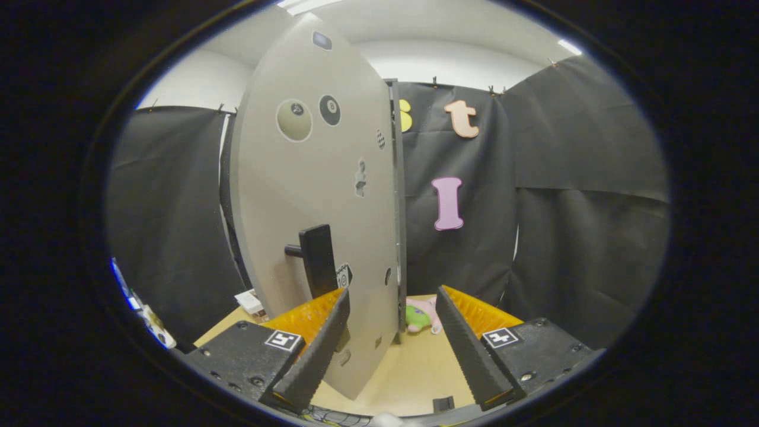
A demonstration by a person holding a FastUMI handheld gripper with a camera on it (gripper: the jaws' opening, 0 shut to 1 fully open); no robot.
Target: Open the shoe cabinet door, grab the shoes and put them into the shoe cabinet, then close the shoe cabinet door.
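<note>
Jaws of gripper (pixel 392 308) stand apart, straddling the cabinet door (pixel 314 196) edge.

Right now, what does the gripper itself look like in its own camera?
The gripper has two long wedge-shaped jaws with ribbed inner faces, set apart. Each jaw sits on a black block with visible screws and a small square black-and-white marker on top. Thin cables run along the bottom between the blocks.

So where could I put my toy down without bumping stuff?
The bare tabletop between the open hand-held gripper fingers, right of the cabinet door. It is crowded farther back by the pink and green toy.
</note>
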